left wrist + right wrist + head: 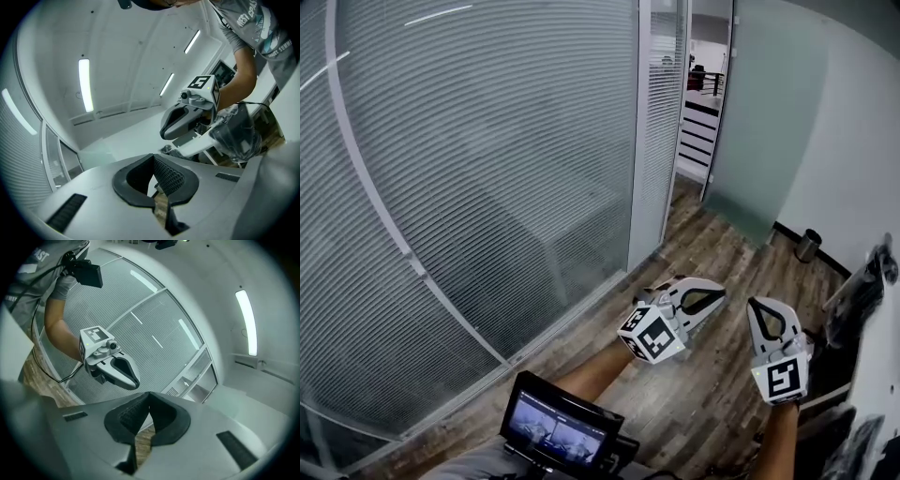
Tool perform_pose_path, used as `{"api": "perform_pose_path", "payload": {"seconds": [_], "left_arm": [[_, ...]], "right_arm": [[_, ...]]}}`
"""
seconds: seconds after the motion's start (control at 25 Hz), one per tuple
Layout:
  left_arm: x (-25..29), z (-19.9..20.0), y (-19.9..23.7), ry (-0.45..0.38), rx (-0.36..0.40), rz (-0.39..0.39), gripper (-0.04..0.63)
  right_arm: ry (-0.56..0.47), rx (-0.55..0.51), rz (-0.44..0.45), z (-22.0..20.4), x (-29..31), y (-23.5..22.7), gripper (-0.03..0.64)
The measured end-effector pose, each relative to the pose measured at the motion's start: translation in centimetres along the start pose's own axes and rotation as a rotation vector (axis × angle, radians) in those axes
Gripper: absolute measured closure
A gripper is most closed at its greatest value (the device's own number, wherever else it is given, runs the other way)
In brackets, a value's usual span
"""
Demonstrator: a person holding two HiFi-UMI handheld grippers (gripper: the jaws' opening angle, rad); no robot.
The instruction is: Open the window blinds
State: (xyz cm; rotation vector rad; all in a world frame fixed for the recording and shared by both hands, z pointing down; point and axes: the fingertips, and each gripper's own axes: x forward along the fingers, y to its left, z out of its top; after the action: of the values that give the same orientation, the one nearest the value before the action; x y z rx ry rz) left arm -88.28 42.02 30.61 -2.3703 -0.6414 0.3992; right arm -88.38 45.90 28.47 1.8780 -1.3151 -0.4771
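Grey horizontal window blinds [487, 159] with their slats closed fill the glass wall at the left and stand well apart from both grippers. In the head view my left gripper [714, 298] and right gripper [766, 309] hover side by side over the wooden floor, below and right of the blinds. Each is shut with nothing between its jaws. The left gripper view shows its own jaws [153, 161] closed tip to tip, with the right gripper [187, 117] beyond. The right gripper view shows its closed jaws [149, 399], the left gripper [112, 366] and the blinds [145, 333] behind.
A white mullion [375, 187] crosses the glass wall. An open doorway [705, 84] and a frosted glass panel [769, 122] lie ahead. A small bin [807, 246] stands by the right wall. A black bag [861, 292] lies at the right edge. A small monitor [561, 427] hangs below.
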Motion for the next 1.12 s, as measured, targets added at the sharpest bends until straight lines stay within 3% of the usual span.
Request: {"api": "perform_pose_path", "payload": {"seconds": [0.2, 0.44, 0.76, 1.12], "left_arm": [[-1.6, -1.6, 1.0, -0.005, -0.018, -0.018, 0.591], [1.1, -4.4, 1.1, -0.014, -0.051, -0.03, 0.591], [10.2, -9.6, 2.7, 0.023, -0.063, -0.072, 0.591], [24.3, -15.5, 5.0, 0.083, -0.039, -0.076, 0.591]], "right_arm": [[0.013, -0.03, -0.034, 1.5, 0.6, 0.9, 0.614], [0.044, -0.031, -0.059, -1.5, 0.8, -0.1, 0.614], [0.047, 0.003, -0.033, -9.7, 4.6, -5.4, 0.614], [0.006, 0.017, 0.007, -22.3, 8.2, -14.3, 0.614]]}}
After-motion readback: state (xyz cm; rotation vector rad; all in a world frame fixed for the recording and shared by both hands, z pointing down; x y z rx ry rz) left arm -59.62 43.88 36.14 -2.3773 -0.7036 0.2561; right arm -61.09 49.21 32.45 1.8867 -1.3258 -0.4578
